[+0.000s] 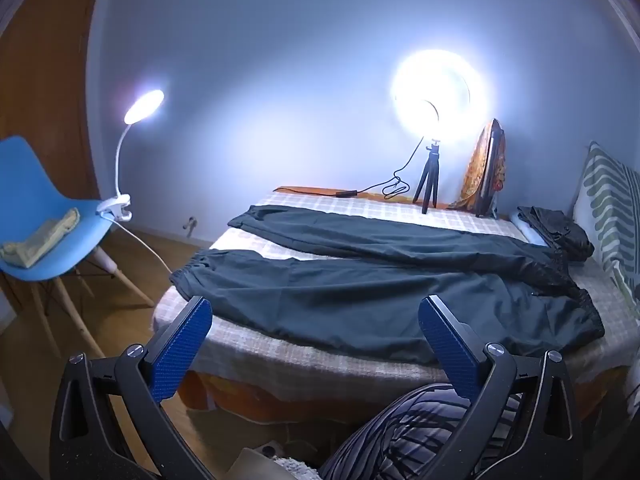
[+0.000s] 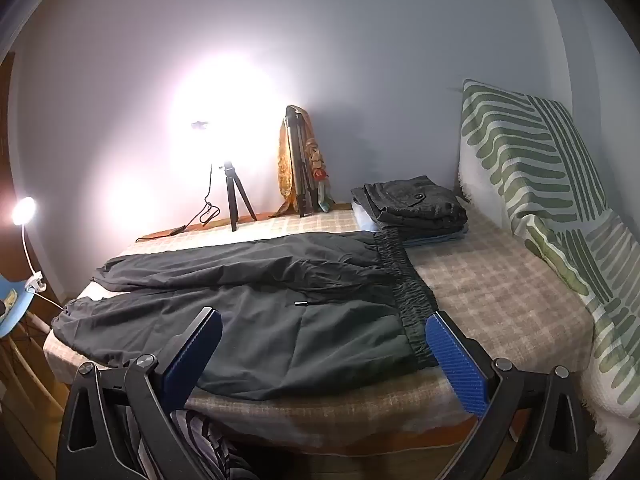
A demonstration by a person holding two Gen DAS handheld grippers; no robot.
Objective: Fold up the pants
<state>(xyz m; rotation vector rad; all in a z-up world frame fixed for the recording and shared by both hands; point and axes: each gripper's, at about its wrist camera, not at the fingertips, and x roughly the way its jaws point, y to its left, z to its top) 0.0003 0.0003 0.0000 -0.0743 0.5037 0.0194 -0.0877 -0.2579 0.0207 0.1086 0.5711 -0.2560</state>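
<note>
Bed [image 2: 500,280]: checked cover, fills the middle.
Pants [image 2: 248,312]: dark, spread flat on the bed, waistband at 3 o'clock, legs toward 9 o'clock.
Left gripper [image 1: 316,312]: jaws wide apart, holding nothing.
Right gripper [image 2: 324,324]: jaws wide apart, holding nothing.

Home bedroom, bed [image 2: 500,280], pillow [image 2: 540,168], chair [image 1: 44,216]

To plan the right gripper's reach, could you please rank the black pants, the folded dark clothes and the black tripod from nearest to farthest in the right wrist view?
1. Black pants, spread just ahead.
2. Folded dark clothes, right rear.
3. Black tripod, by the wall.
</note>
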